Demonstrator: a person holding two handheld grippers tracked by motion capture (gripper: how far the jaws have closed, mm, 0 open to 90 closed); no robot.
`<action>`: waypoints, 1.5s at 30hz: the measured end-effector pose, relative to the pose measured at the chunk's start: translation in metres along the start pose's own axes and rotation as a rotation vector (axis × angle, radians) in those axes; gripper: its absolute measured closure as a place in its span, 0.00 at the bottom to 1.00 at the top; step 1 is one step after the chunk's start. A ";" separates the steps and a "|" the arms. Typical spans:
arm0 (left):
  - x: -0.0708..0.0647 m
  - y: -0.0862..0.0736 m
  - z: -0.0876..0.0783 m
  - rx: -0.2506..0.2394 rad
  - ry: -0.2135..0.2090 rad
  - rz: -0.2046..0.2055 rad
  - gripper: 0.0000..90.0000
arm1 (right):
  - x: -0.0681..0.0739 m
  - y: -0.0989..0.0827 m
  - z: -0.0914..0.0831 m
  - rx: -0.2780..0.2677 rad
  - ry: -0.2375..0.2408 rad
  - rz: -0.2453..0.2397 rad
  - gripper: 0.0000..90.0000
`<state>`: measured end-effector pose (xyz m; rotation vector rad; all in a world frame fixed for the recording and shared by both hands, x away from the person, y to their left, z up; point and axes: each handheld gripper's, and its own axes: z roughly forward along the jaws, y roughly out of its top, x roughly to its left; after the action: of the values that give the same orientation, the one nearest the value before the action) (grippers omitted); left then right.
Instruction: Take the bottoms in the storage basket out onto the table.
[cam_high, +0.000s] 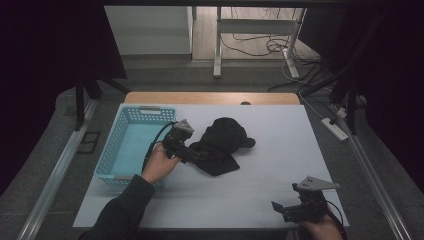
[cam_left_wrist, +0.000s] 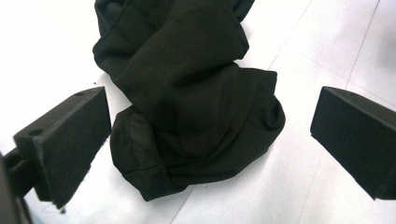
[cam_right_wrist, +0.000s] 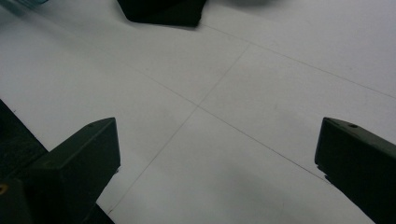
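A crumpled black garment of soft matte fabric (cam_left_wrist: 187, 93) lay bunched in folds near the middle of the white paper-covered table (cam_high: 260, 185), its rounded lower lump sitting between the left gripper's (cam_left_wrist: 210, 140) two blocky black jaws. Those jaws stood spread wide, one at 9 o'clock of the cloth and one at 3 o'clock, neither clearly touching it. In the high view the left gripper (cam_high: 192, 151) met the garment's (cam_high: 222, 145) 9 o'clock edge, held by the left hand (cam_high: 160, 165). A light-blue perforated plastic basket (cam_high: 117, 140) sat just beyond, at 9 o'clock. The right gripper (cam_high: 280, 210), jaws spread over bare creased paper, hovered at 5 o'clock, well apart from the cloth.
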<state>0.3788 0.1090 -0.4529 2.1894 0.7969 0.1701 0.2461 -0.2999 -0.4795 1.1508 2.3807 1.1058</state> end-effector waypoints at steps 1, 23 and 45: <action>0.000 0.000 -0.001 -0.001 0.000 0.002 0.00 | 0.000 0.000 0.000 -0.002 0.000 0.000 0.00; -0.003 -0.010 -0.018 -0.033 -0.002 -0.010 0.00 | 0.000 0.000 0.000 -0.001 0.000 -0.002 0.00; -0.005 -0.023 -0.030 -0.056 0.002 -0.030 0.00 | 0.000 0.000 0.000 -0.003 0.001 -0.002 0.00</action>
<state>0.3523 0.1362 -0.4482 2.1239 0.8162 0.1781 0.2459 -0.3001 -0.4793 1.1471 2.3800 1.1092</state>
